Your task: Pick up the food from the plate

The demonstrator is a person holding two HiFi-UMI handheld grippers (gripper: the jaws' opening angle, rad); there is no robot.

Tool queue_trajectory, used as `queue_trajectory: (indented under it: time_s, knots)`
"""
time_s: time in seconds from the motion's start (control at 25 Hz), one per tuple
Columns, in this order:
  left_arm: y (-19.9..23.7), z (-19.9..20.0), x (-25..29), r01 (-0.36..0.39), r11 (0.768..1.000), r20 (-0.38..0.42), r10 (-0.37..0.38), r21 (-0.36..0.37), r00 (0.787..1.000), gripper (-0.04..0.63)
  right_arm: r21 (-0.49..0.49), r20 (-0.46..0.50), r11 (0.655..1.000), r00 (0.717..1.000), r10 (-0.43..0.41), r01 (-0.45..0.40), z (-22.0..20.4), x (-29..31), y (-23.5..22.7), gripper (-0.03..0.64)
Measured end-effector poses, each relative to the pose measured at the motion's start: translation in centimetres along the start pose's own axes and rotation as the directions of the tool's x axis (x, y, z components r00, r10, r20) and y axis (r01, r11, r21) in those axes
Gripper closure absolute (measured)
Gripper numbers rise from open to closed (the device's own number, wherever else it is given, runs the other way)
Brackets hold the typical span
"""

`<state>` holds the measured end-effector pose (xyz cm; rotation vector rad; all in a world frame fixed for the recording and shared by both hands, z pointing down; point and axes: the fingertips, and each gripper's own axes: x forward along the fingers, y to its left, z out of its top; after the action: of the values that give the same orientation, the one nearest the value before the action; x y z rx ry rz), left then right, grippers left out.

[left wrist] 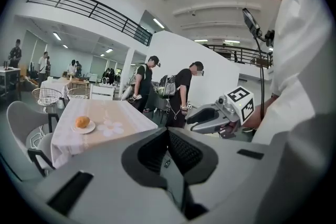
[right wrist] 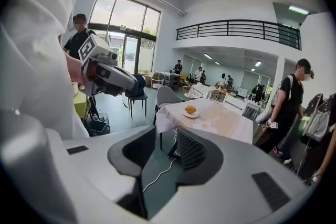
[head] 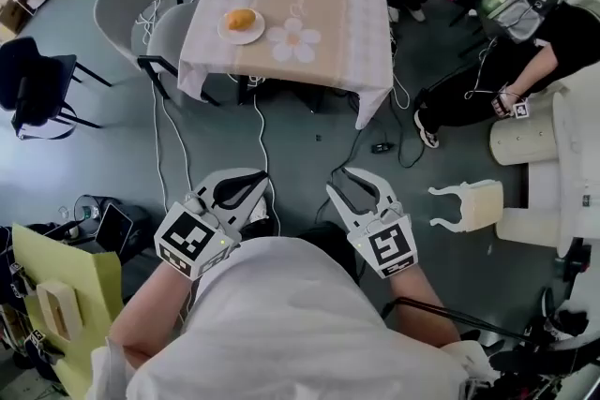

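The cloth-covered table [head: 328, 5] stands on grey floor [head: 112, 136]. The food [head: 240, 18] sits on its plate [head: 255, 34] near the table's left edge. Well short of the table, my left gripper [head: 255, 185] is pinched together on nothing and my right gripper [head: 341, 182] is narrowly parted, empty.
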<state>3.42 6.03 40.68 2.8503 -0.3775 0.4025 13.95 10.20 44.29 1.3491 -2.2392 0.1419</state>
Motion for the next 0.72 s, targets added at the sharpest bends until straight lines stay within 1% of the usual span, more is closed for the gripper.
queue_trajectory:
  time_s: [0.08, 0.2, 0.36, 0.44, 0.52, 0.6, 0.68, 0.72]
  knots:
    - [2.4, 0.4, -0.6, 0.012, 1.000, -0.009, -0.012, 0.011, 1.000, 0.586, -0.028, -0.003, 1.000, 1.000, 0.001, -0.002, 1.9, 2.9, -0.9, 0.489]
    - [5.4, 0.3, -1.6, -0.003, 1.000, -0.002, 0.003, -0.027, 1.000, 0.586, -0.060, -0.012, 0.998, 0.999, 0.034, -0.035, 3.9, 6.5, -1.8, 0.489]
    - [9.1, 0.8, -3.1, -0.078, 0.992, 0.048, 0.083, -0.099, 0.995, 0.586, -0.128, -0.032, 0.986, 0.994, 0.104, -0.108, 5.6, 11.6, -3.4, 0.475]
    - [11.0, 0.7, -3.7, -0.118, 0.985, 0.055, 0.126, -0.127, 0.990, 0.586, -0.161, -0.045, 0.976, 0.989, 0.144, -0.149, 6.2, 14.5, -4.2, 0.461]
    - [12.9, 0.3, -4.1, -0.157, 0.977, 0.047, 0.165, -0.142, 0.985, 0.586, -0.194, -0.058, 0.962, 0.982, 0.182, -0.190, 6.6, 17.5, -5.2, 0.449]
    - [14.7, 0.2, -4.2, -0.197, 0.970, 0.037, 0.204, -0.140, 0.978, 0.586, -0.223, -0.064, 0.948, 0.973, 0.220, -0.229, 7.1, 20.7, -6.3, 0.441]
    - [16.6, 0.7, -4.3, -0.251, 0.958, 0.033, 0.258, -0.141, 0.966, 0.586, -0.245, -0.073, 0.929, 0.961, 0.266, -0.276, 7.3, 24.0, -7.6, 0.427]
    - [17.6, 1.1, -4.3, -0.283, 0.947, 0.033, 0.291, -0.149, 0.956, 0.586, -0.253, -0.078, 0.920, 0.954, 0.290, -0.301, 7.5, 25.6, -8.4, 0.425]
